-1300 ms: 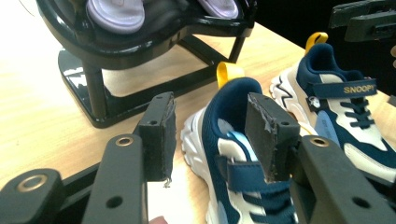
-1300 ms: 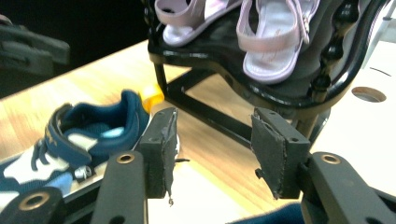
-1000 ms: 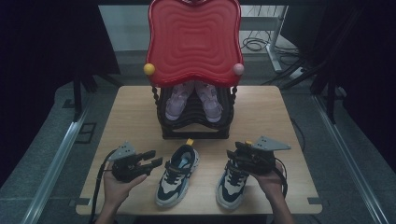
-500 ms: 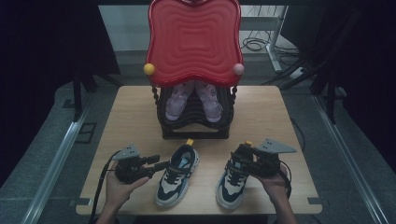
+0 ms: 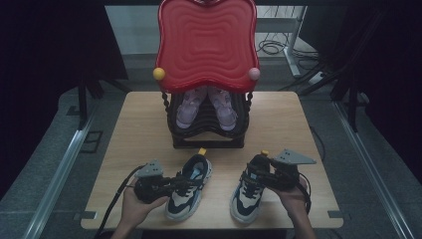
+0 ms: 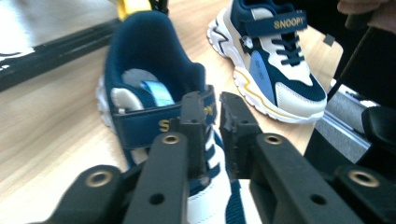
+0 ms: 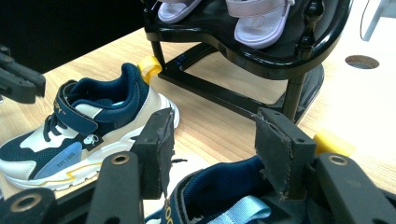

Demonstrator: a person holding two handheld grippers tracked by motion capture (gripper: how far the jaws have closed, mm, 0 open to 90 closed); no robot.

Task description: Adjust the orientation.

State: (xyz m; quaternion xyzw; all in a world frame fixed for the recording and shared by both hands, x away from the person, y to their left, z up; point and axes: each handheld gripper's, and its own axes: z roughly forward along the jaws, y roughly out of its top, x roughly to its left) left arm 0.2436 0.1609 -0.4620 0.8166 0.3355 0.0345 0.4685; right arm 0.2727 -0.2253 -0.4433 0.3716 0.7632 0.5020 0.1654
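At the near edge of the wooden table (image 5: 278, 119), the left gripper (image 6: 212, 112) has just been closing, its jaws now pinching the strap of the left sneaker (image 5: 188, 186). The right gripper (image 7: 212, 140) holds spread jaws astride the right sneaker's (image 5: 251, 191) collar.

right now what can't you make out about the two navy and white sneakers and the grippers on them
- Left navy and white sneaker: in the left gripper view the left gripper, whose jaws have just been closing, covers the strap's lettering; whether the pads pinch it is unclear.
- Right navy and white sneaker: bottom edge of the right gripper view cuts off its toe.
- Right gripper: whether its pads touch the collar is unclear.
- Lilac sandals: red wavy plastic top hides their heels in the high view.
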